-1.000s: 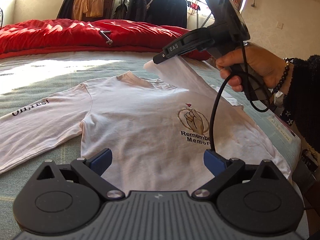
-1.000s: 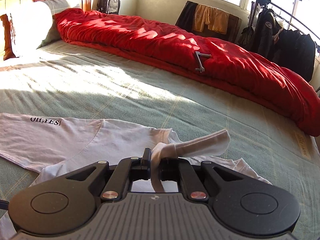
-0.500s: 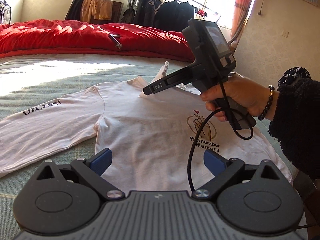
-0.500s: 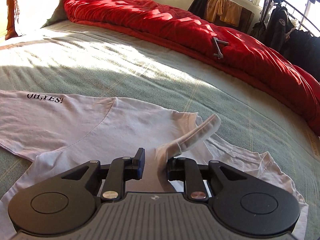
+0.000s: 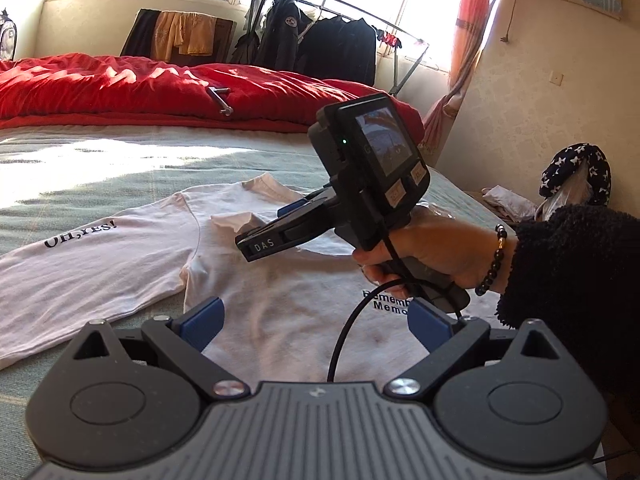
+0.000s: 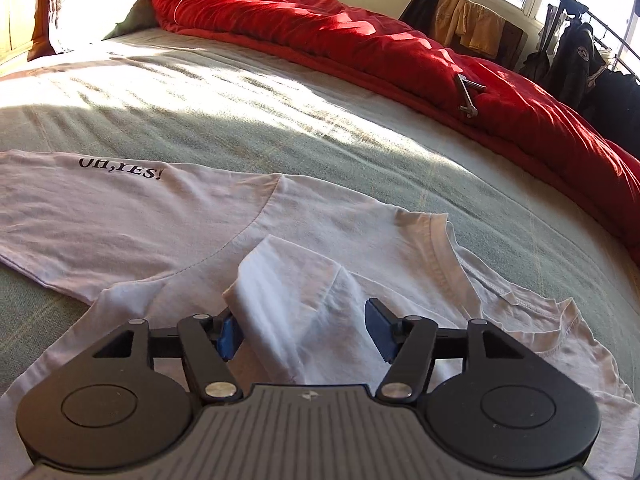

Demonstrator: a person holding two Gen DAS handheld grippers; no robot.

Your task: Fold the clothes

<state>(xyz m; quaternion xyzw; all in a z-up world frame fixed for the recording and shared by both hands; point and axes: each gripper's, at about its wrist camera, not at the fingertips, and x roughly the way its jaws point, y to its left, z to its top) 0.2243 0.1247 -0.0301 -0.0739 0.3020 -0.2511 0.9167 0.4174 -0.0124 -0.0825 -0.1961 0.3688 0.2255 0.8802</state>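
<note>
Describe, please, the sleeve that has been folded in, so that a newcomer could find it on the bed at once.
On the green bedspread, in front of the red duvet, a white long-sleeved shirt lies flat. The folded sleeve lies across its chest, just below the neckline, between the opening jaws of the right gripper. Unlike the other sleeve, spread out and printed "OH,YES!", it is plain.

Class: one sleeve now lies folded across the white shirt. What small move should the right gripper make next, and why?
Probably draw the right gripper back off the folded sleeve. Its jaws are opening, the sleeve lies between them unpinched on the shirt, and the "OH,YES!" sleeve remains unfolded.
</note>
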